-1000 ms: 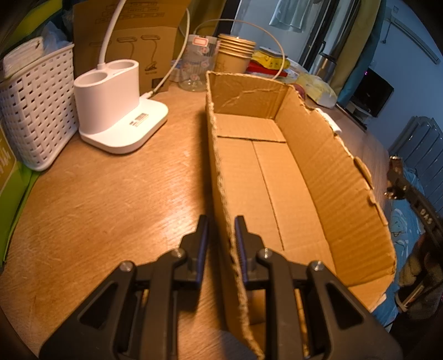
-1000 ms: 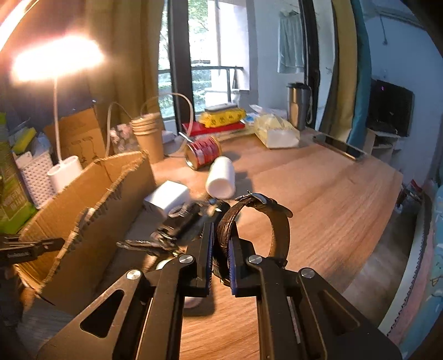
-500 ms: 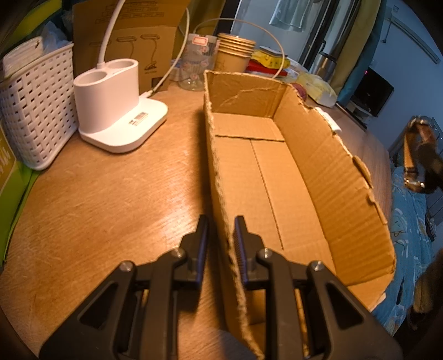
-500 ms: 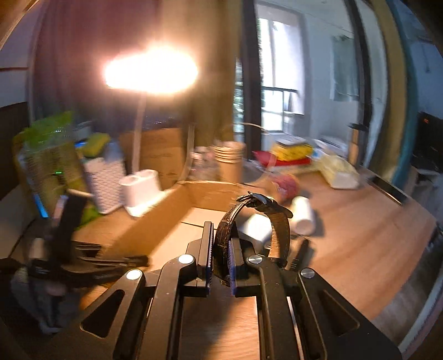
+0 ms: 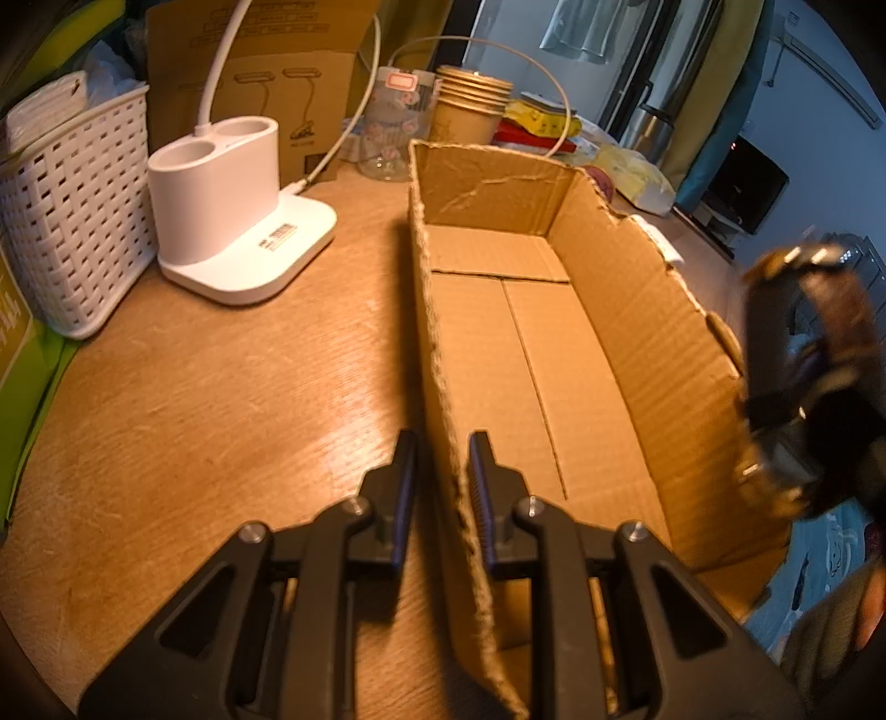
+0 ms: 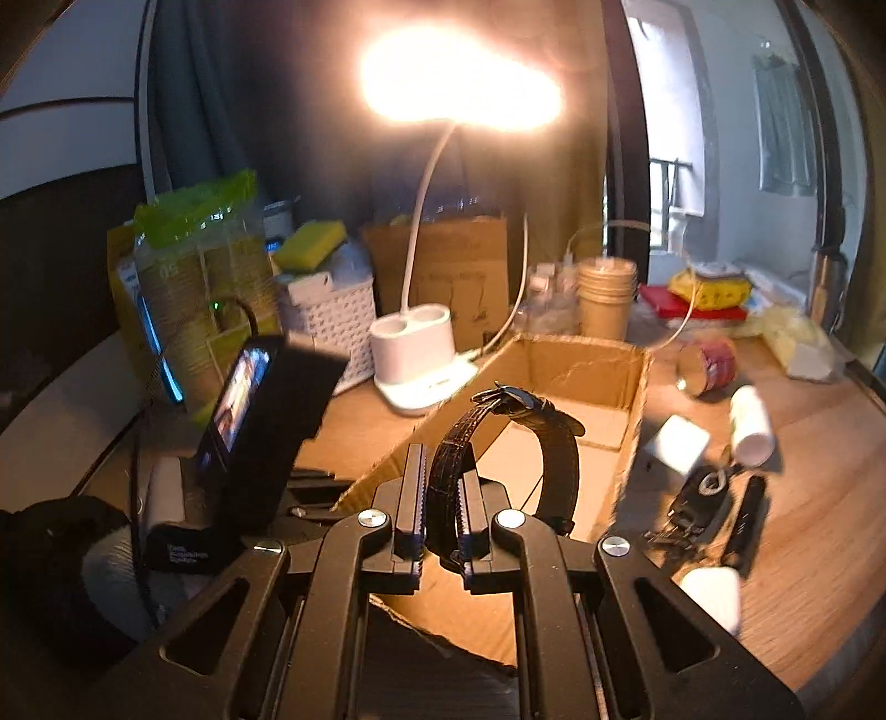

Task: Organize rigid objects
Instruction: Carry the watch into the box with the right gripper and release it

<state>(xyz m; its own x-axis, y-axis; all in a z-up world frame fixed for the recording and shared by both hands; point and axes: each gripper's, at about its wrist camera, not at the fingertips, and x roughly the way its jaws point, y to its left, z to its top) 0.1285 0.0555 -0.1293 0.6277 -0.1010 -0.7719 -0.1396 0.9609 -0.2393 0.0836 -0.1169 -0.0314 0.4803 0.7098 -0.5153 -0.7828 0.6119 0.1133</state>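
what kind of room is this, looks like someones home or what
Most likely a lived-in home, a cluttered wooden desk by a window. A lit desk lamp, a stack of paper cups and a white storage basket crowd it, beside the cardboard box being filled.

A lived-in home room, with a wooden table point(image 5: 232, 387) used as a catch-all desk. At 11 o'clock in the left wrist view stand a white desk lamp base point(image 5: 238, 221) and a white woven basket point(image 5: 72, 221); at 12 o'clock, stacked paper cups point(image 5: 470, 111). Curtains point(image 5: 714, 83) and hanging laundry point(image 5: 587, 27) show at 1 o'clock, a dark screen point(image 5: 753, 183) at 2 o'clock.
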